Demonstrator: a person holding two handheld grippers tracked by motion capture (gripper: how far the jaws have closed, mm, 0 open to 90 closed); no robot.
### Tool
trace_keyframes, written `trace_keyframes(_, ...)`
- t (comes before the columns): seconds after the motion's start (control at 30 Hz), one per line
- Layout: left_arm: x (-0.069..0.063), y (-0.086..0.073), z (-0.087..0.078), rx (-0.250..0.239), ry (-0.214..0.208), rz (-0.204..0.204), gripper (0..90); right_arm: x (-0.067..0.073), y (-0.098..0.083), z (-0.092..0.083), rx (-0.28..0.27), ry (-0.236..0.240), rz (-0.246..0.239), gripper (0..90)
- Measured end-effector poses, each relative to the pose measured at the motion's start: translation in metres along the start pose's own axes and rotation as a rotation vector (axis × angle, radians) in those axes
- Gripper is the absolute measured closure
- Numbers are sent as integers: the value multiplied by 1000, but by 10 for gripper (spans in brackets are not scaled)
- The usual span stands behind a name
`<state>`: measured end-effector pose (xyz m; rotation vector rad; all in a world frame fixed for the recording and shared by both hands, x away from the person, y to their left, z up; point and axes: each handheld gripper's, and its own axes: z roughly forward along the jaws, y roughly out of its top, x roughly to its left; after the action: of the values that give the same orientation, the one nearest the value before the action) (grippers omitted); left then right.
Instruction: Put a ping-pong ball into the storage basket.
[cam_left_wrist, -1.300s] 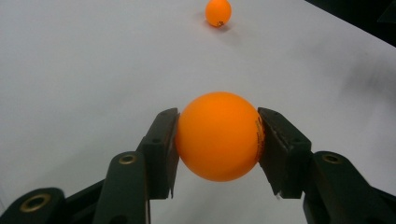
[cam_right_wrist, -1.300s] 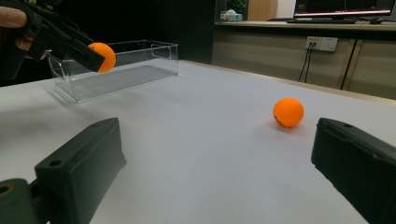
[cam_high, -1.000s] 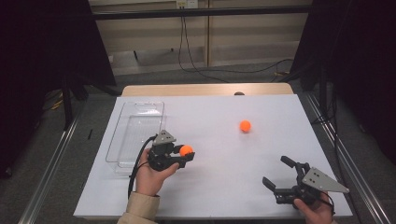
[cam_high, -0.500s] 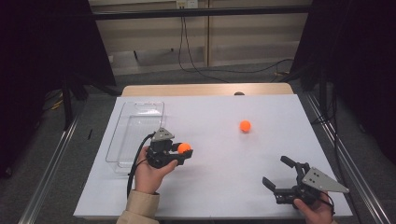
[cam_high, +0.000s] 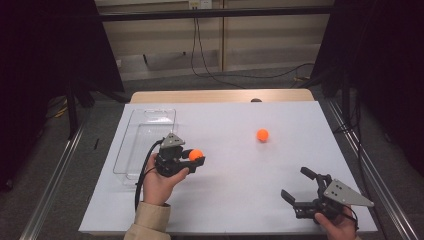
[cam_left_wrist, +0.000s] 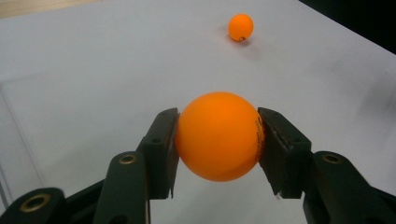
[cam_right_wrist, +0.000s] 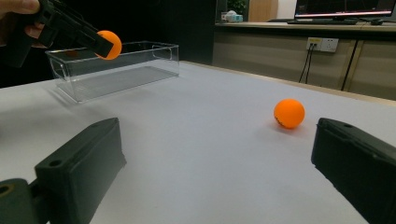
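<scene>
My left gripper (cam_high: 196, 159) is clamped on an orange ball (cam_high: 195, 154); both pads press its sides in the left gripper view, ball (cam_left_wrist: 219, 136) squeezed between my two black jaws, lifted off the white table (cam_high: 240, 200); in the high view it sits just right of the clear plastic box (cam_high: 145, 142), near the box's right wall, not over it; my left hand (cam_high: 159, 182) wraps the gripper body from below; beige sleeve (cam_high: 147, 222) at the bottom edge. My right gripper (cam_high: 297, 186) has its jaws wide apart, nothing between them; low over the table's near right corner, pointing left and away. Second orange ball (cam_high: 262, 134) lies loose on the table, well apart from both grippers; in the right gripper view it (cam_right_wrist: 289, 113) rests ahead, nearer my right-hand jaw; clear box (cam_right_wrist: 114, 70) farther off with the held ball (cam_right_wrist: 109, 44) in front of it.
</scene>
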<state>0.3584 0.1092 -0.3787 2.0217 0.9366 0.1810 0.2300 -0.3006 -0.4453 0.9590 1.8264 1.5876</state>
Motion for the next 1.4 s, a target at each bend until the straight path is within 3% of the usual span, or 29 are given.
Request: trace_keyframes(1.4,13,11,-9,-17,33,-28,510,0,0,0,0,4,1,18)
